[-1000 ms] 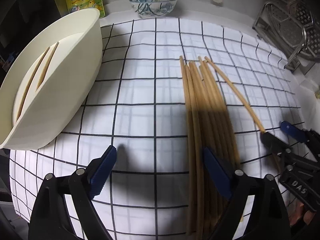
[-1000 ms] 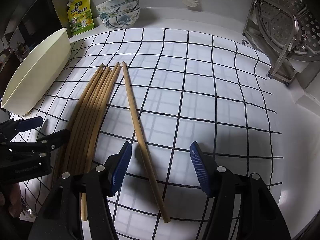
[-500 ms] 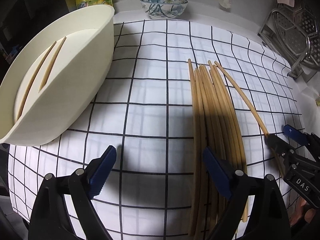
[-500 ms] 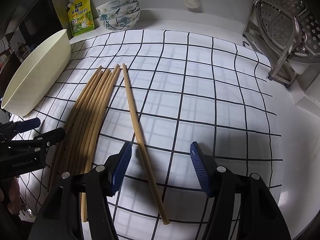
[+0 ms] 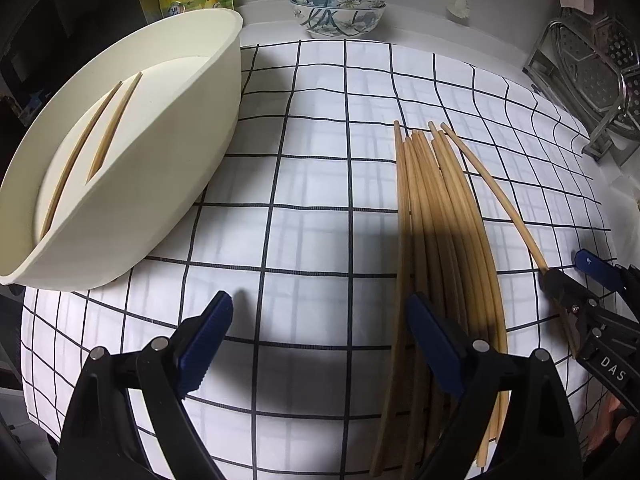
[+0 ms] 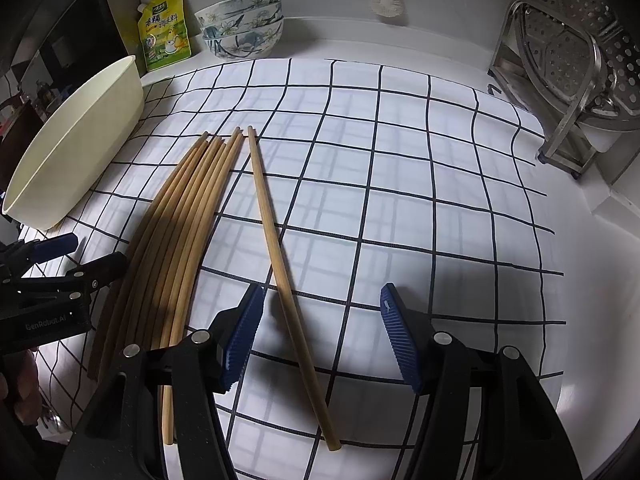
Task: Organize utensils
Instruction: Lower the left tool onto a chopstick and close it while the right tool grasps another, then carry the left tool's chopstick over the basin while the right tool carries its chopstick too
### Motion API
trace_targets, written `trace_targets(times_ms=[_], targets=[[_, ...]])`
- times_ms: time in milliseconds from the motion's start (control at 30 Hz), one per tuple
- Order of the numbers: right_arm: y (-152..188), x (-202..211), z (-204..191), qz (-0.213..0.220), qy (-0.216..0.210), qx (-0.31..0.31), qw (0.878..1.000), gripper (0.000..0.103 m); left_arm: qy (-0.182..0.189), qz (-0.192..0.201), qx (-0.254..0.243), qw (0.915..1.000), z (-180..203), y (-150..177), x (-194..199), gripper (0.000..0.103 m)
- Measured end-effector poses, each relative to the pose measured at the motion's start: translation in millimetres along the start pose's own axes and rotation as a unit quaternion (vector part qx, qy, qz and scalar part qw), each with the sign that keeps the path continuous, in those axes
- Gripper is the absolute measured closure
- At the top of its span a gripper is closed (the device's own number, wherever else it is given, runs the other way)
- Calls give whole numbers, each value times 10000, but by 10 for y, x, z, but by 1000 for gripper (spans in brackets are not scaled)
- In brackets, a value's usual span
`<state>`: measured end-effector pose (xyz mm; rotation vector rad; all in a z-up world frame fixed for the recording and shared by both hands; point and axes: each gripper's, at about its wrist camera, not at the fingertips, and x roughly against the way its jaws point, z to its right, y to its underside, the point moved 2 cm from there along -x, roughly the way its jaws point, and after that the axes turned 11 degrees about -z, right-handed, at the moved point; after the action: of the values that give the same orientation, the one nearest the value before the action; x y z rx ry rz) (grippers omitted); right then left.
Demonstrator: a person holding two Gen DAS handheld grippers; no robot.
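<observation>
Chopsticks (image 5: 440, 240): two in tub (image 5: 192, 128)

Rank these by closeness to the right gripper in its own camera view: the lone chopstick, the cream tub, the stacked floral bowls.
1. Lone chopstick, lying between the open right gripper.
2. Cream tub, off to the left.
3. Stacked floral bowls, at the back wall, left of centre.

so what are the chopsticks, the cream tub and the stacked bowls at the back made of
Chopsticks: likely bamboo or wood, matte tan with no shine. Cream tub: probably plastic, with smooth, uniform, thin walls and a soft sheen. Stacked bowls: apparently glazed ceramic, glossy white with painted blue-green flowers.
</observation>
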<state>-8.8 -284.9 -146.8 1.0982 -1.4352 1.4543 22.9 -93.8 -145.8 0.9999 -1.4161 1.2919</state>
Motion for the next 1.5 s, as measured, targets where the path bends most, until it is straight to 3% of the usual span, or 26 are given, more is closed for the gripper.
trace_targets(times_ms=[400,600,733,933,1033,1067,1100,1300,1500], targets=[[-33,-10,1,14,25,51,10000,44,-288,29,-181,9994,36,48,-20,16],[-37,-41,12,8,58,60,10000,44,-264,80,-119,9995,6,24,-28,18],[-65,-69,-12,29,76,125,9999,46,-129,104,-184,9997,39,13,4,38],[-98,-110,-109,35,40,364,9993,63,50,95,-318,9994,108,7,24,61],[-101,-104,-159,21,-29,500,9987,90,109,93,-424,9990,148,1,33,82],[-107,-106,-169,15,-36,512,9987,95,147,79,-456,9988,157,-5,34,92],[-107,-106,-167,11,-78,500,9987,97,180,60,-466,9987,156,-11,32,95],[-117,-17,-99,61,-351,184,9992,97,362,-77,-403,9985,118,-57,54,96],[-177,279,-63,278,-481,-109,9984,97,687,219,-488,9962,112,-166,392,96]])
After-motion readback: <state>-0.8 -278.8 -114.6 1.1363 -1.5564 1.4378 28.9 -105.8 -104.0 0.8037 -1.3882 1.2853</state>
